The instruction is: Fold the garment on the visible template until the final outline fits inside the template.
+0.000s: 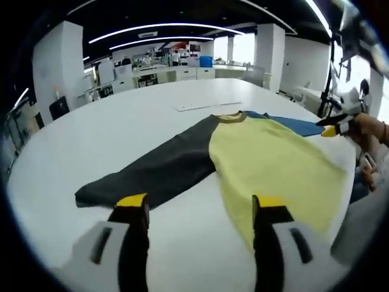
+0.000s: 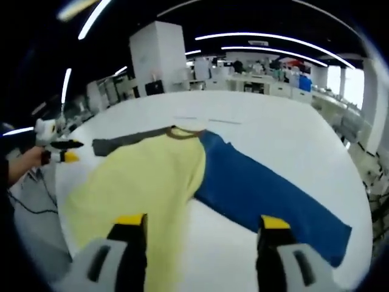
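A long-sleeved garment lies spread flat on the white table (image 1: 91,134). Its body is yellow (image 1: 267,161), one sleeve dark grey (image 1: 158,167), the other blue (image 1: 292,123), with a brown collar (image 1: 231,117). In the left gripper view my left gripper (image 1: 200,202) stands open just short of the hem and the grey cuff, nothing between its jaws. In the right gripper view the yellow body (image 2: 146,170) and blue sleeve (image 2: 267,194) lie ahead of my right gripper (image 2: 202,221), which is open and empty. Each gripper shows in the other's view, held in a hand: right gripper (image 1: 336,125), left gripper (image 2: 58,152).
A thin white strip (image 1: 209,106) lies on the table beyond the collar. The table's edge (image 2: 61,201) curves close to the yellow hem, with cables on the floor below. Desks, pillars and shelving fill the room behind.
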Tool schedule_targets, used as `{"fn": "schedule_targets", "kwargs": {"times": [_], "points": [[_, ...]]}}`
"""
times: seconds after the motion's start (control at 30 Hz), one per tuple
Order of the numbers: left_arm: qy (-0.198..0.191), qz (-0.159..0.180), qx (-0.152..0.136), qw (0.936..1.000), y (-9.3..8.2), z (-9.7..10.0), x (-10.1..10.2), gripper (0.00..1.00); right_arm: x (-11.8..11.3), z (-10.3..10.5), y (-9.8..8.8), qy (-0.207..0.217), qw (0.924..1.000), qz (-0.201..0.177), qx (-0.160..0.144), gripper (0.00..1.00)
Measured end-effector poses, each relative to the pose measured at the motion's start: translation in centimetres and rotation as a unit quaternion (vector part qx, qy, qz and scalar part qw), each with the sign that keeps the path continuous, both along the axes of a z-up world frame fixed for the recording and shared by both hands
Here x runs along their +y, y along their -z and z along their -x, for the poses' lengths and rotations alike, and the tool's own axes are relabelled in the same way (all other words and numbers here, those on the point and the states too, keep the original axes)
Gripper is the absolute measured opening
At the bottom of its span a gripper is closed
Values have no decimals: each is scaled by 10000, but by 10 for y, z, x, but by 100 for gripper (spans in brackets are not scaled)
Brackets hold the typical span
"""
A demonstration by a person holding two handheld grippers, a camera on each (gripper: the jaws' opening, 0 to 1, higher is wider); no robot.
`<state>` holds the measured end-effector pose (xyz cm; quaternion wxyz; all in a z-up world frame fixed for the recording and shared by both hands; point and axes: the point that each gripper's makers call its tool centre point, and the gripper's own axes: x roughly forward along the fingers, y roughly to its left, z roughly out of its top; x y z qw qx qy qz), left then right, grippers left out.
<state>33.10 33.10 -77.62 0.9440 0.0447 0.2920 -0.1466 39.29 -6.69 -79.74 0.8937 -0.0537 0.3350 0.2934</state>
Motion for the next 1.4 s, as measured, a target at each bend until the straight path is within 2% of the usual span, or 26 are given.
{"fn": "schedule_targets", "kwargs": {"times": [0.13,0.23,0.37,0.53,0.63,0.73,0.8,0.93,1.07,1.2,1.27,1.4], "points": [[-66,-1,-59,10000,1,-13,5,51,5,-11,3,-115,9999,35,-93,59],[-85,15,-109,9999,3,-23,7,49,5,-22,8,-168,9998,53,-90,56],[-5,-69,-107,9999,7,-35,4,44,10,-32,14,-323,9993,160,-108,43],[285,-182,-177,9993,17,-53,-6,33,18,-36,24,-481,9984,297,-31,36],[478,-322,-73,9983,27,-60,-11,30,22,-41,29,-608,9973,396,-73,30],[581,-393,-64,9975,32,-66,-17,27,22,-47,36,-734,9961,478,-95,28],[637,-400,-23,9972,39,-70,-18,25,27,-42,37,-866,9948,530,-116,25],[725,-435,53,9964,49,-76,-20,18,34,-41,39,-1224,9891,773,-274,21],[794,-368,123,9961,56,-78,-21,16,37,-45,47,-1499,9836,951,-319,19],[860,-465,179,9950,62,-77,-21,15,40,-45,51,-1666,9787,1146,-360,15],[937,-631,98,9935,63,-78,-19,13,43,-44,50,-1718,9782,1098,-388,12],[962,-629,73,9933,63,-81,-21,12,48,-45,51,-1814,9759,1131,-428,4]]}}
